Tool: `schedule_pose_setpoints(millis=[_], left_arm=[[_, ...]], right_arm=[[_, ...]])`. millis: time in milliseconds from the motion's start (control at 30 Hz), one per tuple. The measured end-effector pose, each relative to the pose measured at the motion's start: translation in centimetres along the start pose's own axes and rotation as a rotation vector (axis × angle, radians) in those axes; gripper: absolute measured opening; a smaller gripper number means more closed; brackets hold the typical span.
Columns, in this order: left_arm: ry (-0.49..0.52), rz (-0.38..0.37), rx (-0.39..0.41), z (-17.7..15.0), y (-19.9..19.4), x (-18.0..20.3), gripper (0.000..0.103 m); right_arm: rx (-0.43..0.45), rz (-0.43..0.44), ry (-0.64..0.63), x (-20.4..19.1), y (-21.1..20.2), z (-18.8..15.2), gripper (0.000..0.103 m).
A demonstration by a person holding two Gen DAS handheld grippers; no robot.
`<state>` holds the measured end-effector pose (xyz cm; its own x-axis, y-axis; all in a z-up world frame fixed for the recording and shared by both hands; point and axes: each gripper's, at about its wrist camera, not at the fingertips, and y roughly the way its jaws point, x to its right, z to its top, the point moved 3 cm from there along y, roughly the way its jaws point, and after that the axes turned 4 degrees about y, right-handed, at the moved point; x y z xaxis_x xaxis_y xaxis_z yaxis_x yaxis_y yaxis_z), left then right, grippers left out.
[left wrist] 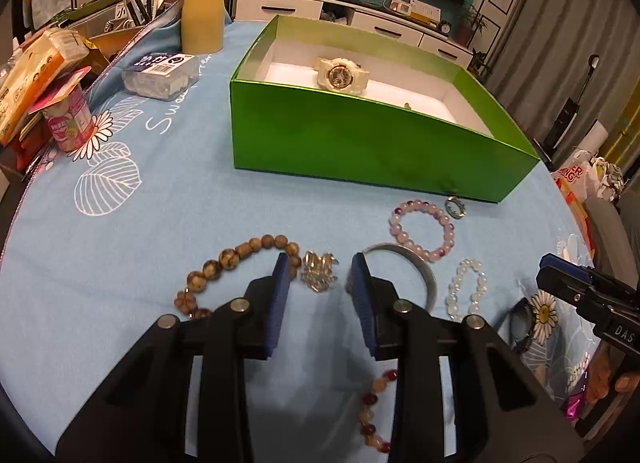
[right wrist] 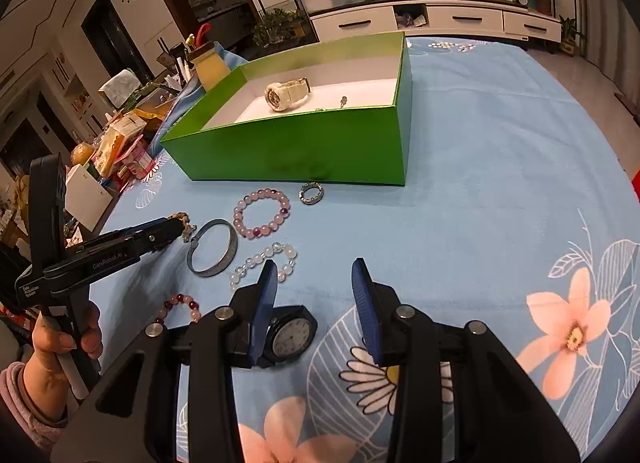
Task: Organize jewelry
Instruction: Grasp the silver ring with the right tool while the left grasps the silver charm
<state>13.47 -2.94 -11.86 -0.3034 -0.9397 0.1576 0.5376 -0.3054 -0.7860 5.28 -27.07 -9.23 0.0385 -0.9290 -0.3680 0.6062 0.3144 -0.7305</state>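
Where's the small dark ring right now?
The small dark ring lies on the blue cloth, close to the front wall of the green box. In the right wrist view it sits just right of the purple bead bracelet.

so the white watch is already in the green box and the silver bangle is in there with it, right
Not quite. The white watch is in the green box, but the silver bangle is not: it lies on the blue tablecloth in front of the box, beside the purple bead bracelet. The right wrist view shows this plainly.
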Motion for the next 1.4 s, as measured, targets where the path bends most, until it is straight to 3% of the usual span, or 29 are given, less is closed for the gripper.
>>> schedule_pose_setpoints(millis=[67, 200, 367, 500, 867, 1033, 1100, 1400], left_arm=[[-0.003, 0.000, -0.008, 0.2, 0.4, -0.2, 0.030], [0.013, -0.006, -0.006, 0.6, 0.8, 0.0, 0.015], [0.004, -0.015, 0.006, 0.8, 0.4, 0.0, 0.014], [-0.018, -0.041, 0.027, 0.9, -1.0, -0.4, 0.014], [-0.061, -0.066, 0.033, 0.5, -2.5, -1.5, 0.014], [-0.062, -0.067, 0.032, 0.5, -2.6, -1.7, 0.014], [-0.065, -0.071, 0.031, 0.5, -2.6, -1.7, 0.014], [-0.053, -0.075, 0.044, 0.5, -3.6, -1.4, 0.014]], right_arm=[[-0.007, 0.007, 0.003, 0.0, 0.6, 0.2, 0.039], [-0.015, 0.013, -0.002, -0.2, 1.4, 0.8, 0.039], [-0.029, 0.023, -0.002, -0.3, 2.6, 1.9, 0.039], [-0.054, -0.020, -0.040, -0.7, 4.1, 3.1, 0.039], [-0.130, -0.151, -0.258, -2.3, 8.8, 5.0, 0.039], [-0.120, -0.164, -0.307, -2.9, 9.2, 4.9, 0.031], [-0.122, -0.152, -0.319, -3.2, 9.4, 4.9, 0.021], [-0.068, -0.134, -0.305, -3.5, 7.2, 4.5, 0.020]])
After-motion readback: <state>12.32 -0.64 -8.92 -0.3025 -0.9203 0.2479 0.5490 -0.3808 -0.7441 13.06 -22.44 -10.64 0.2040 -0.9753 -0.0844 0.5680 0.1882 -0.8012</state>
